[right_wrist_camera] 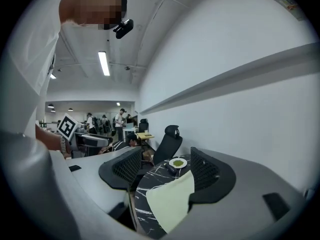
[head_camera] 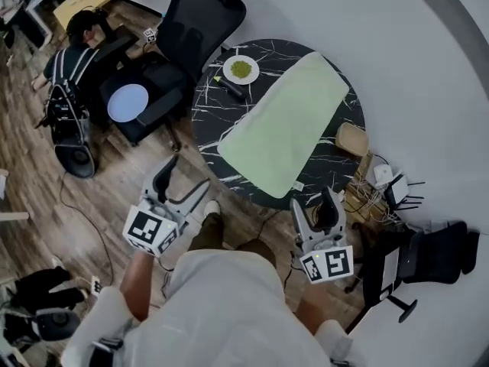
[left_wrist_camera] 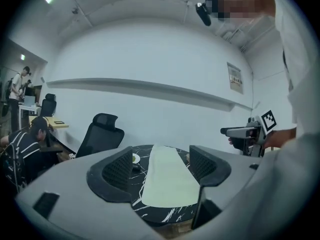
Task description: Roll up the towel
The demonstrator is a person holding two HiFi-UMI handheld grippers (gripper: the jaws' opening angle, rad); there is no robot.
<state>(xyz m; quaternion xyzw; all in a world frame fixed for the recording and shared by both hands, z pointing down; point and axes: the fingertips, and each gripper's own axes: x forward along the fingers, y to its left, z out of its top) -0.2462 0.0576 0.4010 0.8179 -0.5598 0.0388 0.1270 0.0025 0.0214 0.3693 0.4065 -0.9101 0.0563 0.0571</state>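
A pale green towel (head_camera: 286, 122) lies flat and unrolled across the round black marble table (head_camera: 216, 115), one end hanging slightly over the near rim. It also shows as a long strip, the towel (left_wrist_camera: 164, 176) and towel (right_wrist_camera: 171, 203). My left gripper (head_camera: 182, 183) is held open over the floor, short of the table's near left edge. My right gripper (head_camera: 314, 206) is open too, just off the table's near right edge. Neither touches the towel; both sets of jaws are empty.
A white plate of green powder (head_camera: 241, 69) and a dark marker-like object (head_camera: 230, 88) sit at the table's far left. A black office chair (head_camera: 200, 17) stands behind it. A seated person (head_camera: 76, 56), a wicker basket (head_camera: 351, 139) and cables (head_camera: 374, 193) surround the table.
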